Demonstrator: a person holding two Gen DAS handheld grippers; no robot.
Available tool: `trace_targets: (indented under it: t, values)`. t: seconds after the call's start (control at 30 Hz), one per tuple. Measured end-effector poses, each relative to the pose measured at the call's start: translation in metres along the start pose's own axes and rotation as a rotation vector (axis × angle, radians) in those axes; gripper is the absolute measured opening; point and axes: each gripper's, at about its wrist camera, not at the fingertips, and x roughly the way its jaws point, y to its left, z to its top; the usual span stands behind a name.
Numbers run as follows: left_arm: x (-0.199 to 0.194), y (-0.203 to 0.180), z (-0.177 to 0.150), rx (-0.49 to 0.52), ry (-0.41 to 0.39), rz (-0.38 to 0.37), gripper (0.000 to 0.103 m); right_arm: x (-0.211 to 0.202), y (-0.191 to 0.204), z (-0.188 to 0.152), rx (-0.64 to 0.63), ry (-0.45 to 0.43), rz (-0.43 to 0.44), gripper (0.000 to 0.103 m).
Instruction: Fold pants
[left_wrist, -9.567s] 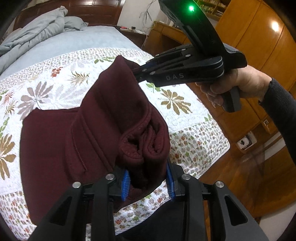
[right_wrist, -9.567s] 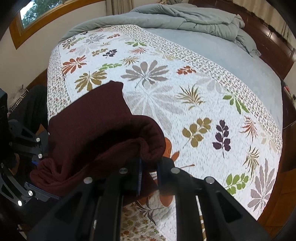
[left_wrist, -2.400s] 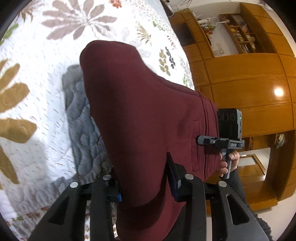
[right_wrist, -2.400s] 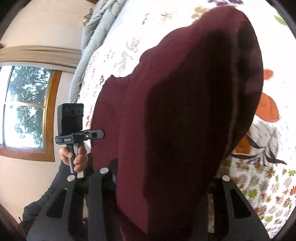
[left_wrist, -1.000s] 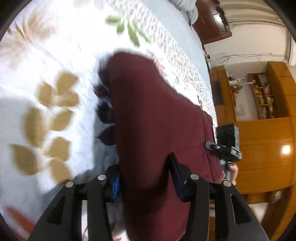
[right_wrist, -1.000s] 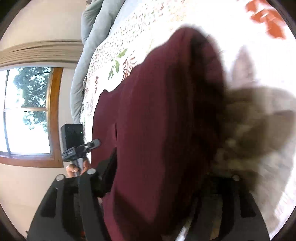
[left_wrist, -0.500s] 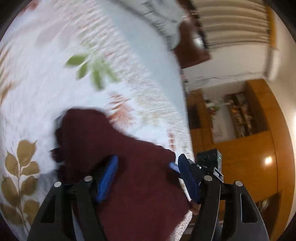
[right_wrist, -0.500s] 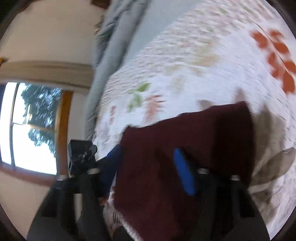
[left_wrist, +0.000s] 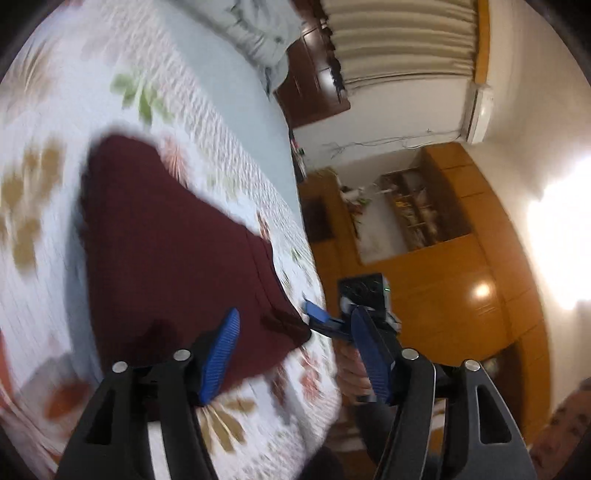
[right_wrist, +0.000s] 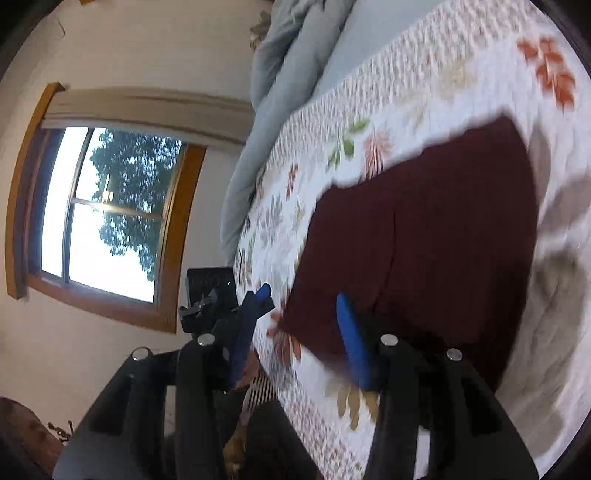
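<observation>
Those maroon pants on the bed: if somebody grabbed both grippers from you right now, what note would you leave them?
Left gripper: open, holding nothing, above the near edge of the pants.
Right gripper: open, holding nothing, by the pants' near corner.
Pants: a compact folded bundle lying flat on the floral quilt, near the bed's edge, with nothing gripping them.
Done: the pants are folded and set down.
Left: probably only backing both grippers away; motion blur hides whether the edges line up neatly.
</observation>
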Motion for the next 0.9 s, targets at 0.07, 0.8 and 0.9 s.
trace_targets:
  t: [0.07,0.8,0.9]
  values:
    - [0.006,0.026,-0.012,-0.057,-0.005,0.04,0.063,0.006,-0.018,-0.01,0.021,0.012,-0.046,0.026]
    - [-0.068,-0.015,-0.094,-0.045,-0.112,0.184,0.089,-0.092,-0.004,-0.121,0.16,-0.312,-0.147,0.088]
    - [-0.091,-0.071,-0.135,0.091,-0.176,0.405,0.09,-0.106,0.022,-0.173,0.153,-0.369,-0.182,0.094]
